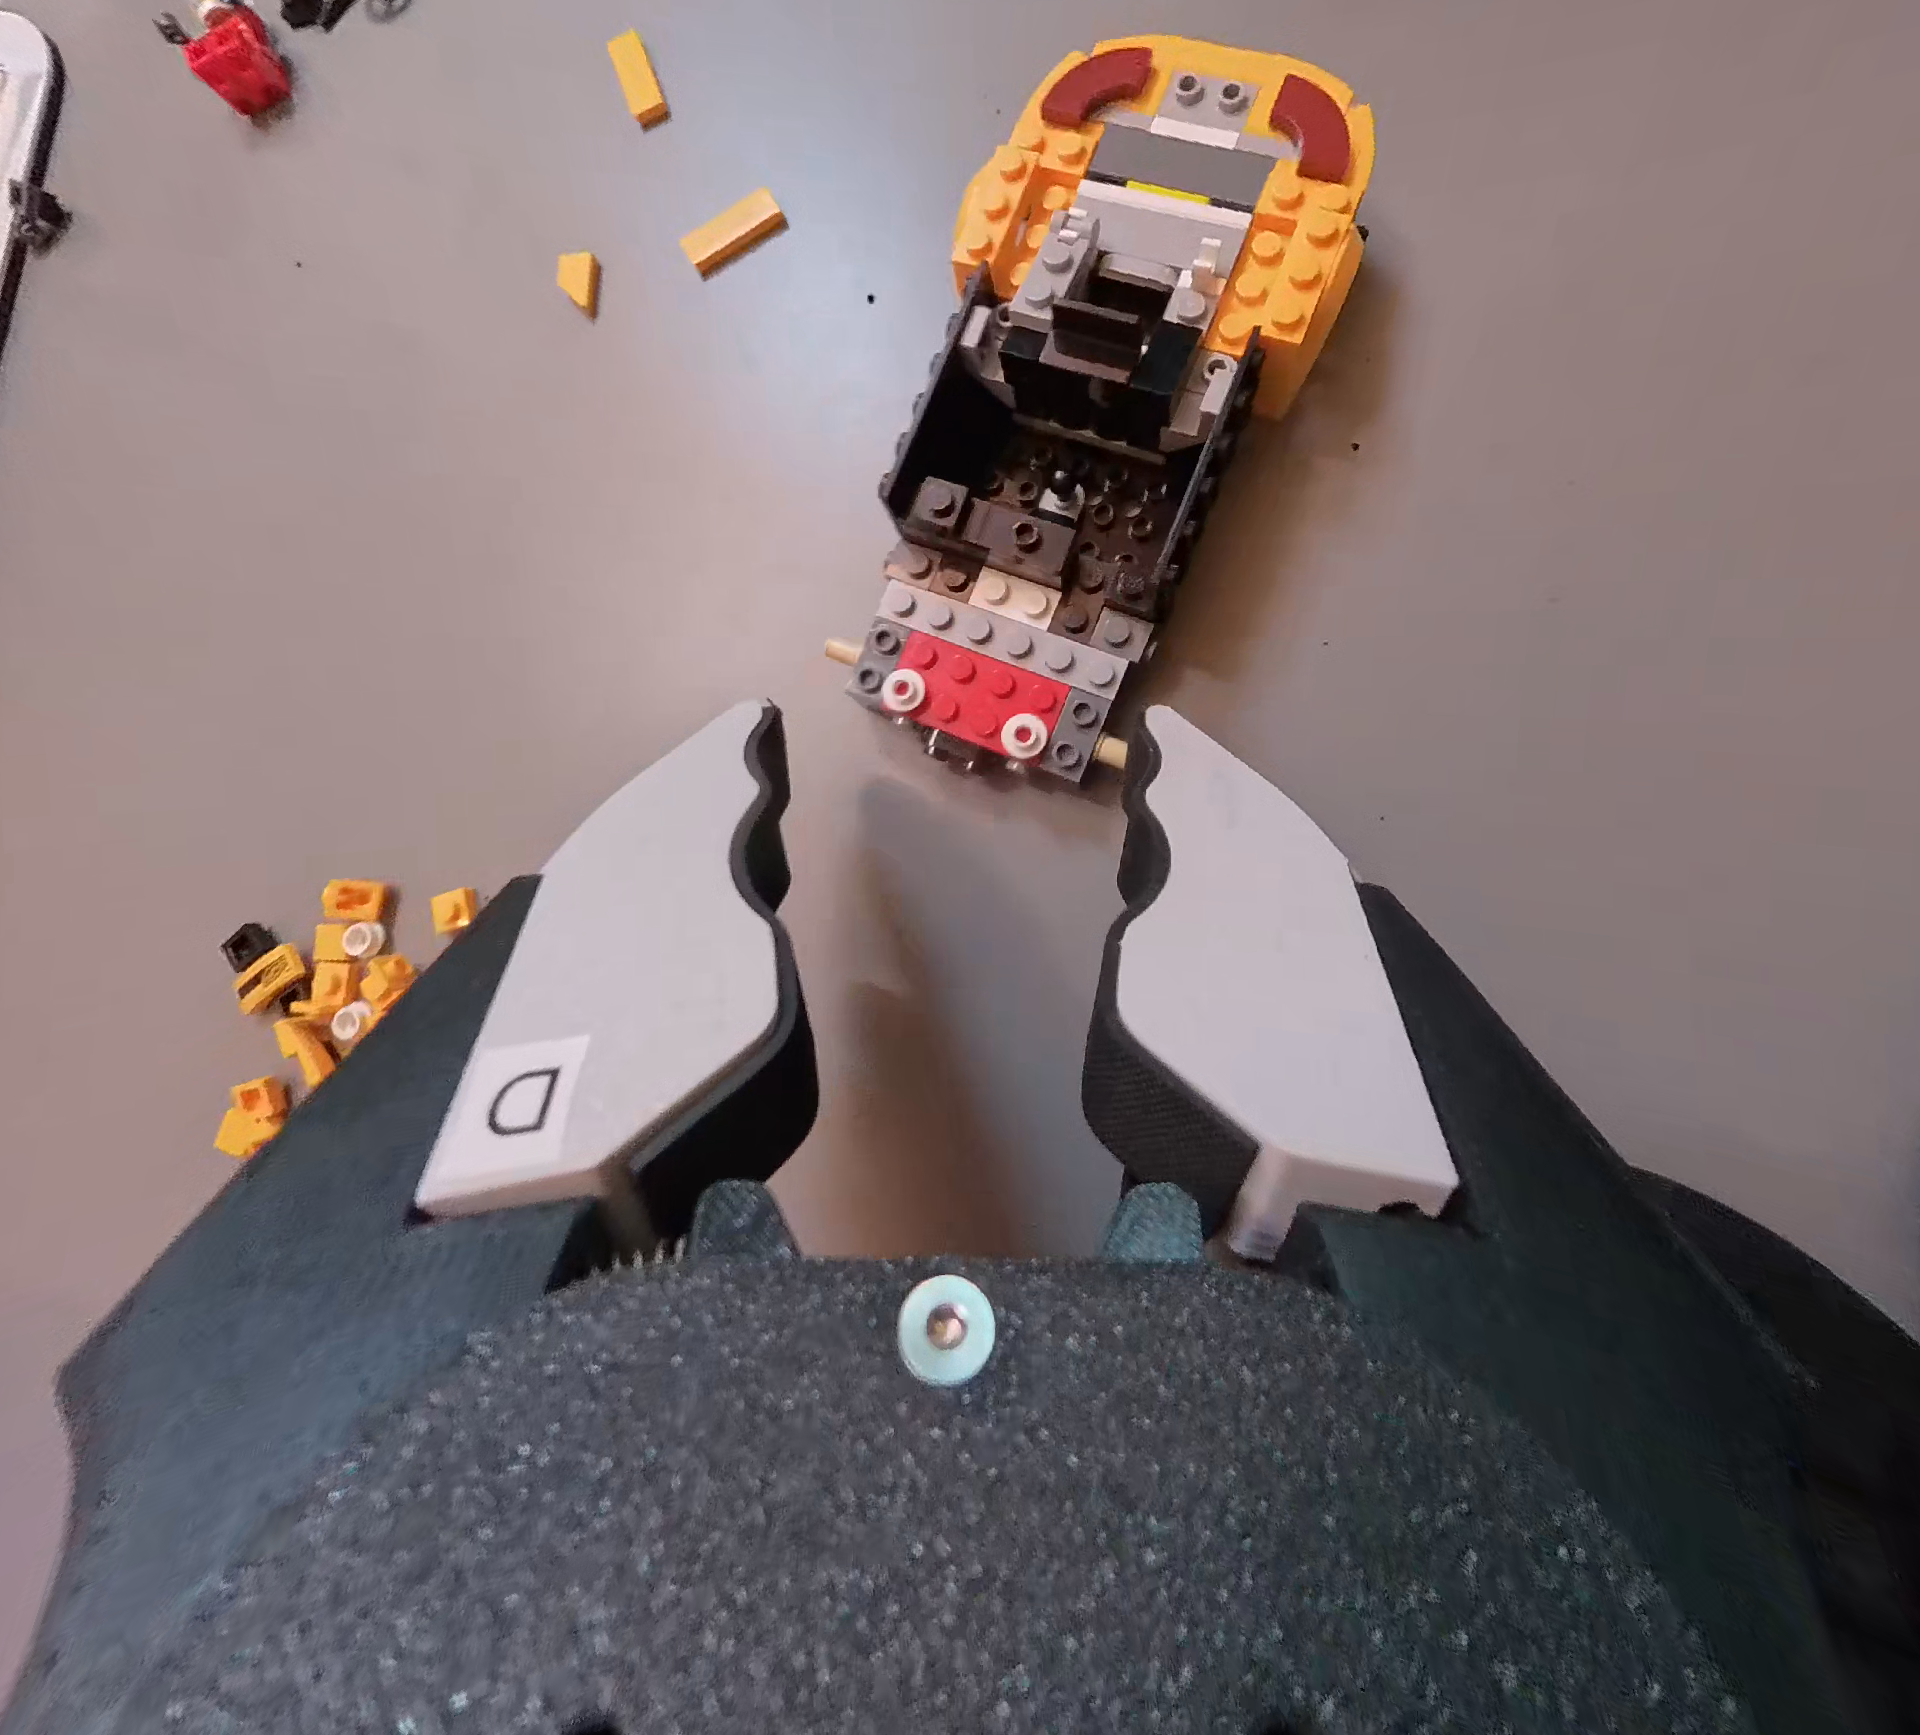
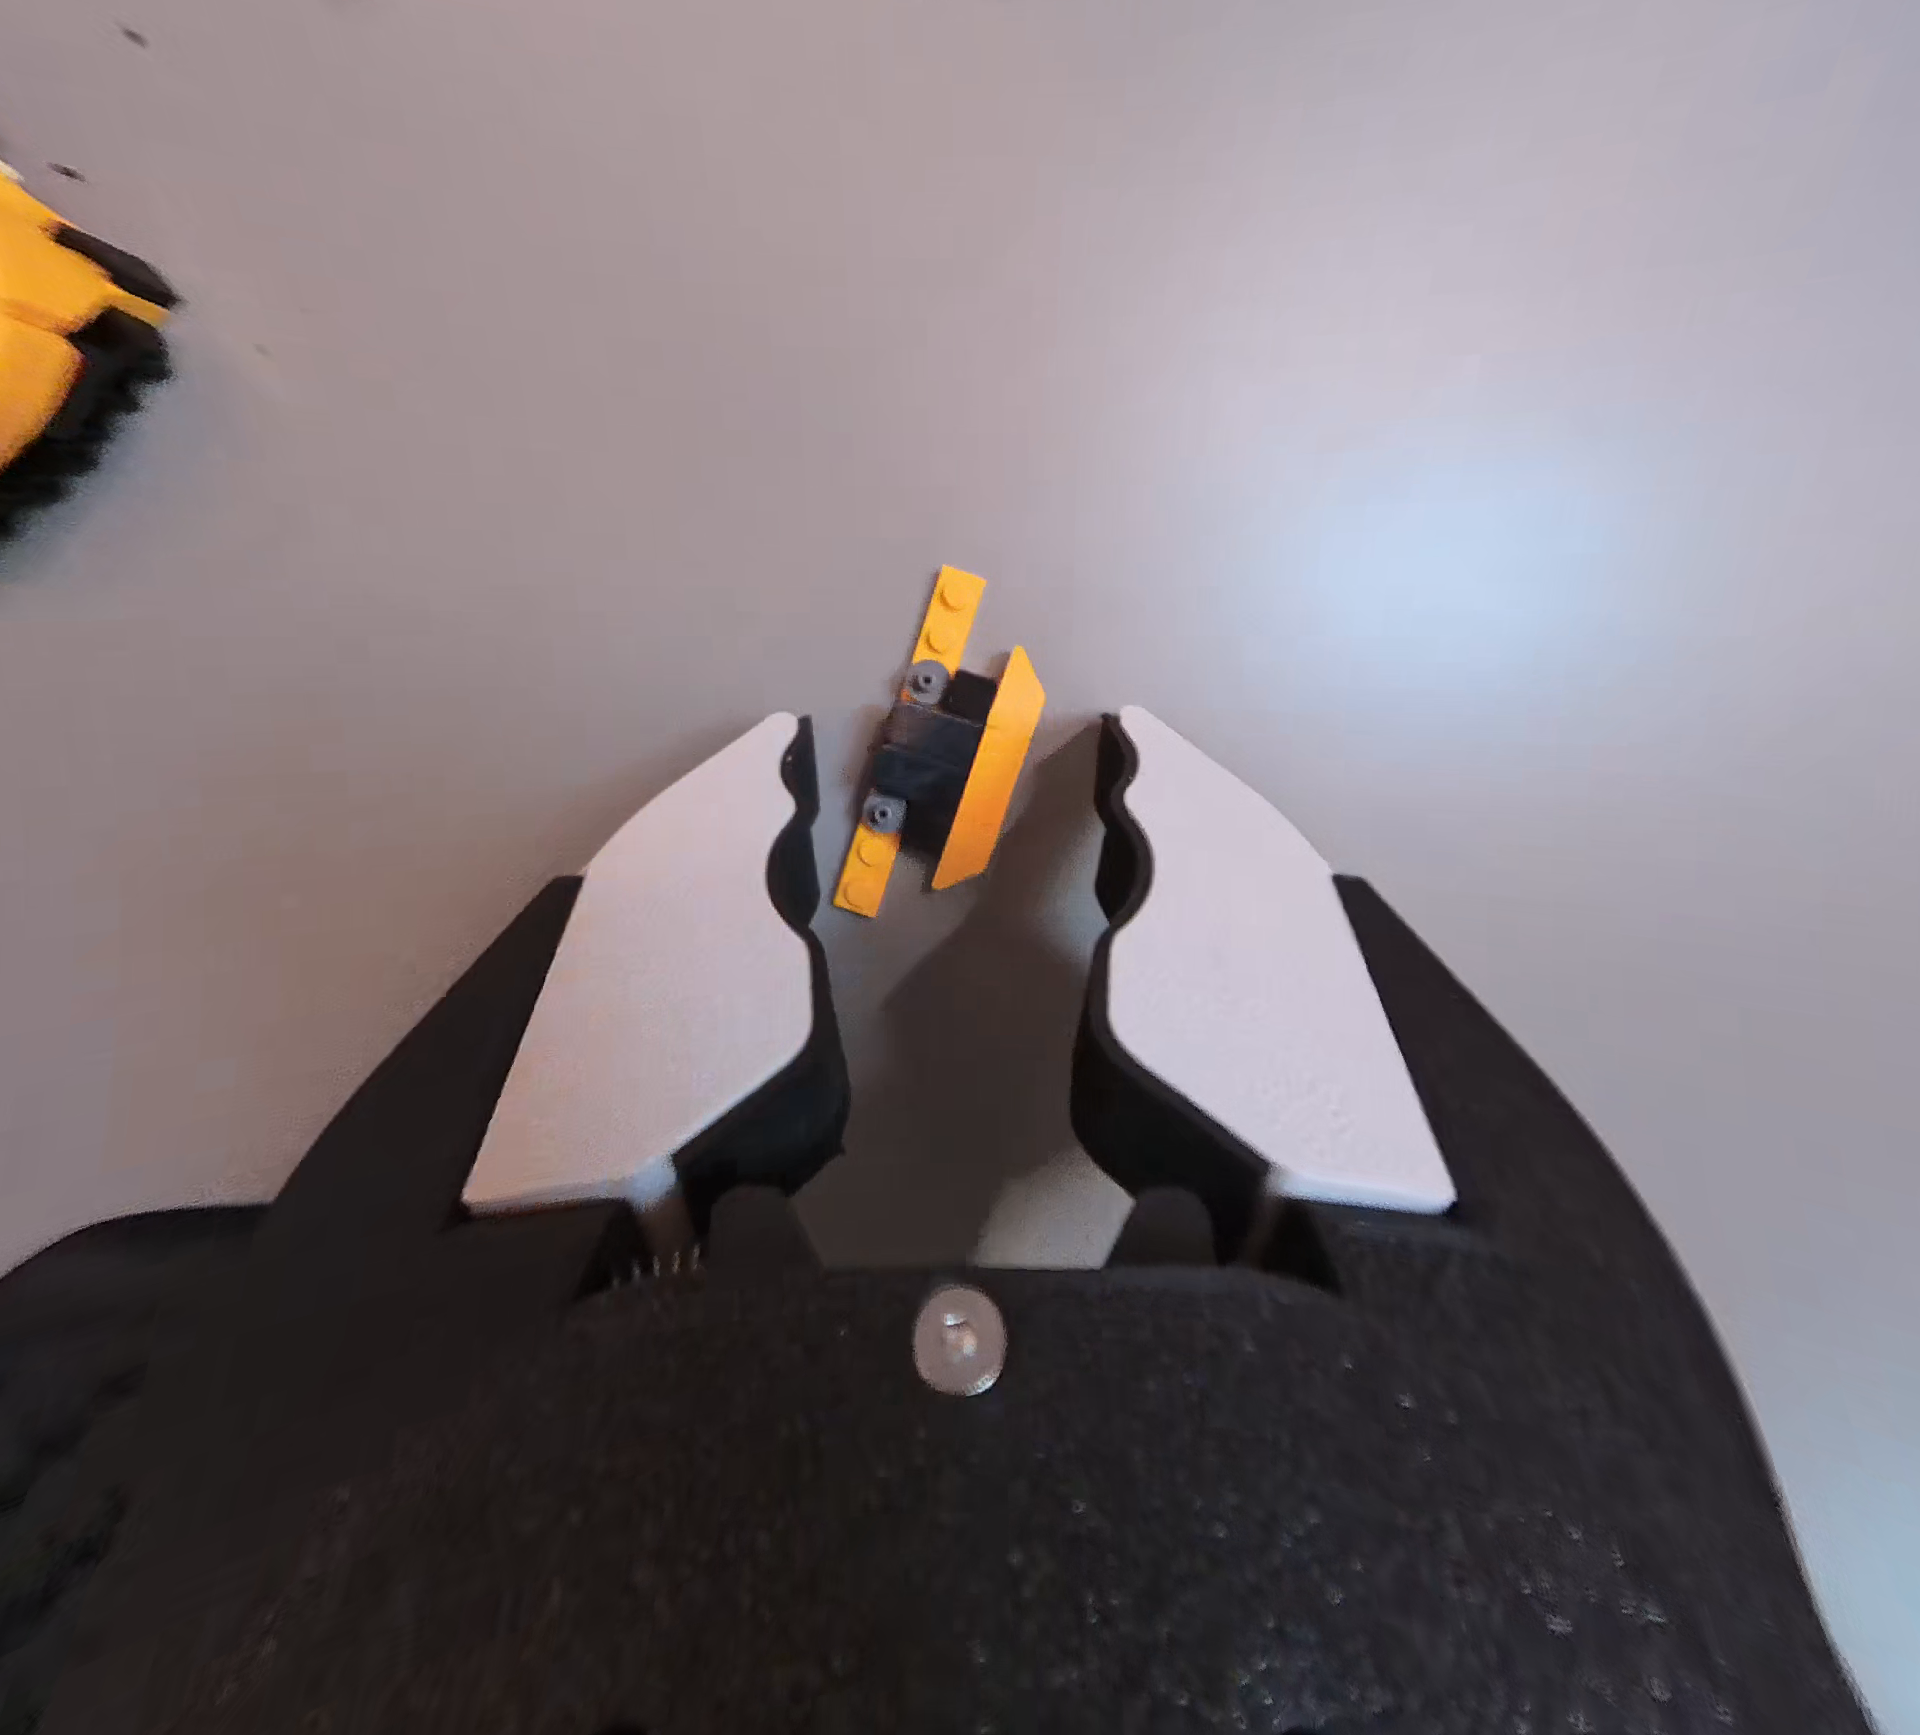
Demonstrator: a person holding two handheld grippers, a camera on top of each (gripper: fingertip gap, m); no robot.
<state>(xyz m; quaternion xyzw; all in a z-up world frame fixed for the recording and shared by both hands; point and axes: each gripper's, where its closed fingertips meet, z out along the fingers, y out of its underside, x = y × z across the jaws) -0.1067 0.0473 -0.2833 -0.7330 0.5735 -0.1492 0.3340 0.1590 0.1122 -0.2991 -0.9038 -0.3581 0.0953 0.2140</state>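
Both claws gape empty: the right gripper (image 2: 956,729) straddles, untouched, a small yellow-and-black plastic brick sub-assembly (image 2: 940,750), probably light, stiff, best pinched across its flat yellow sides, while the left gripper (image 1: 956,729) hovers beside the partly built yellow brick car's (image 1: 1081,438) red-plated end.

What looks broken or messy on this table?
The yellow brick car is half stripped: no wheels, bare axle pins, open insides. Loose yellow bricks lie scattered, and a small yellow-and-black brick chunk lies apart between the right gripper's open jaws.
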